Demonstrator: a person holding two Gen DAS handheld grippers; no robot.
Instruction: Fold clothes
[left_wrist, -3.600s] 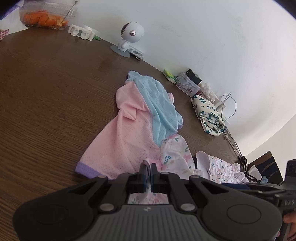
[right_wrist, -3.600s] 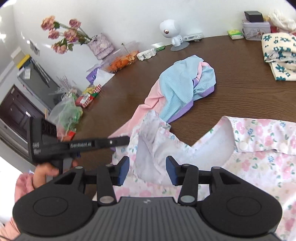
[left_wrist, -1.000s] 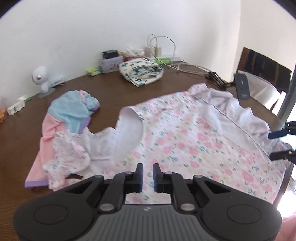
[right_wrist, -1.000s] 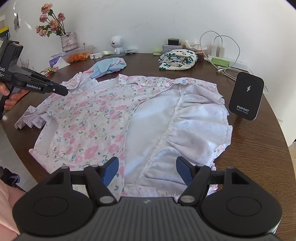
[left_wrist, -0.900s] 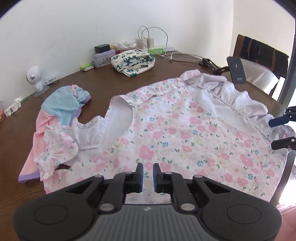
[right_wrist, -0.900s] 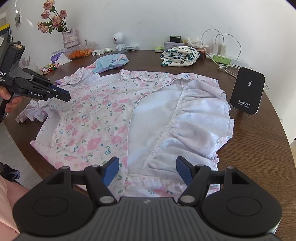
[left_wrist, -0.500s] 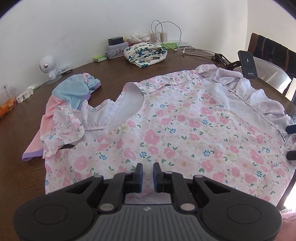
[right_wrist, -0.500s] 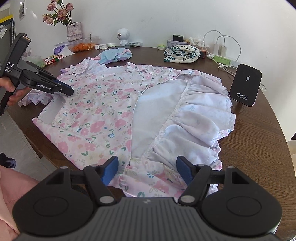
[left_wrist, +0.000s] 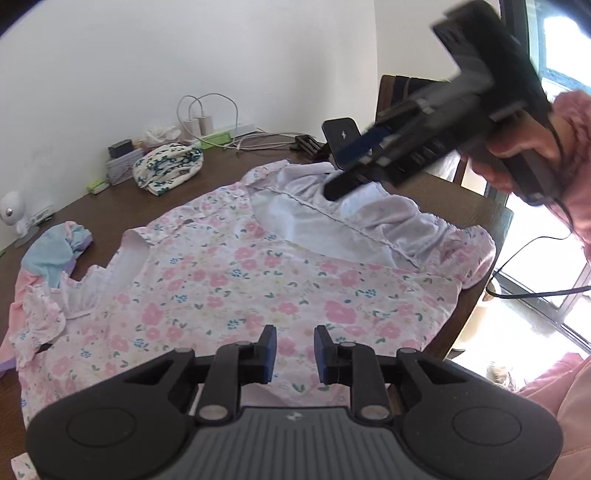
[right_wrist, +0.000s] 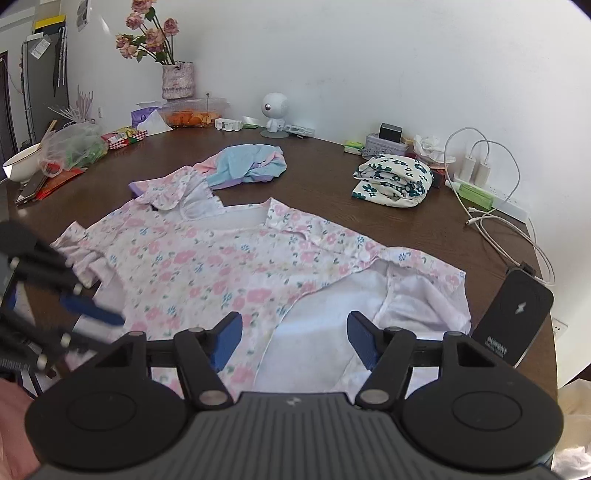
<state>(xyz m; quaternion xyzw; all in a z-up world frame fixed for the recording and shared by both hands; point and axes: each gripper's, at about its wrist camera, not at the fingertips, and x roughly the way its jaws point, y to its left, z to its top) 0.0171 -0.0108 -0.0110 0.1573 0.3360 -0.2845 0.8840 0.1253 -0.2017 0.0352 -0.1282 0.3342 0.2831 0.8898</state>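
Note:
A pink floral dress (left_wrist: 229, 280) lies spread flat on the brown round table (left_wrist: 92, 206), its ruffled hem flipped over so the white inside (left_wrist: 332, 218) shows. My left gripper (left_wrist: 293, 350) hovers open over the near edge of the dress with nothing between its fingers. A hand holds my right gripper (left_wrist: 334, 181) above the white hem. In the right wrist view the dress (right_wrist: 221, 266) fills the middle and my right gripper (right_wrist: 293, 338) stands wide open and empty over the flipped hem (right_wrist: 332, 314). The left gripper (right_wrist: 96, 302) appears blurred at the left.
A pink and blue garment (right_wrist: 247, 166) lies past the dress collar. A folded green-flowered cloth (right_wrist: 395, 179) sits at the back right. A black charger stand (right_wrist: 513, 317) is by the hem at the table edge. Cables (right_wrist: 498, 221), a white camera (right_wrist: 275, 110) and a flower vase (right_wrist: 177, 81) line the wall.
My left gripper's fingers have opened from nearly closed. The right gripper has risen and swung over the white hem, staying open. The dress lies flatter and nearer the table edge.

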